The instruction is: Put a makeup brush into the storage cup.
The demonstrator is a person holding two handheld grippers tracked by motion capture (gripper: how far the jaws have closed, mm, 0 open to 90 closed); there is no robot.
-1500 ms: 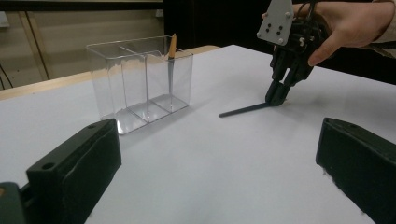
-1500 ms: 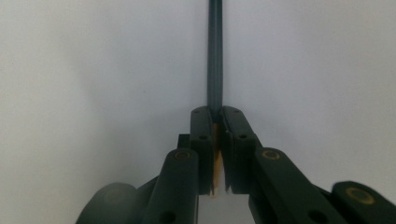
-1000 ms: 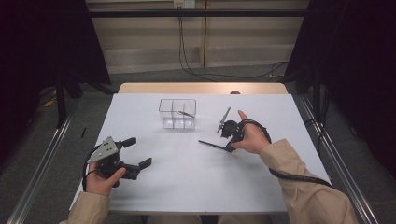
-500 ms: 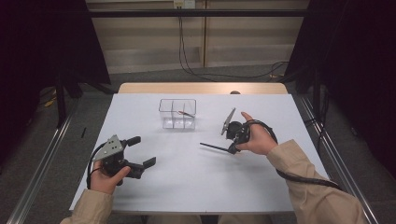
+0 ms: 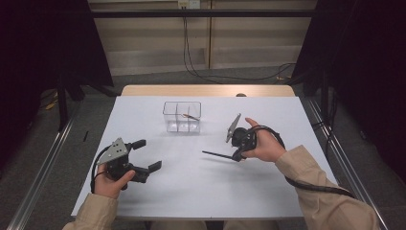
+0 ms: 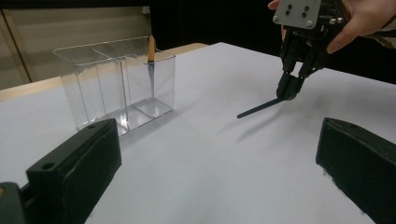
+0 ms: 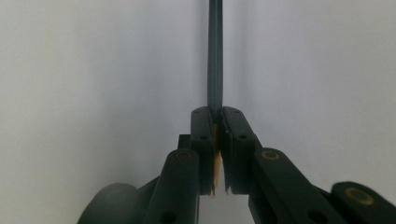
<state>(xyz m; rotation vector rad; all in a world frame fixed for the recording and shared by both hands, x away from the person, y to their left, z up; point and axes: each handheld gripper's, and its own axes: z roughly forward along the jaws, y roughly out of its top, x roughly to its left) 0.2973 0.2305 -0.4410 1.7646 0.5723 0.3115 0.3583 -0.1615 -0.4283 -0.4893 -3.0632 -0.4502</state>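
Pencil [image 5: 218, 155] sits clamped in my right tool [image 5: 238, 152], just right of the clear box [image 5: 182, 116]; my left tool [image 5: 143, 155] gapes empty nearer me, bare worktop [image 5: 191, 187] between.

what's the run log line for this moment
right tongs: shut on dark pencil | left tongs: open, nothing held | clear organizer: one pencil inside

Bright even light on table [image 5: 191, 191]; surroundings dark; right gripper view blurred close-up.
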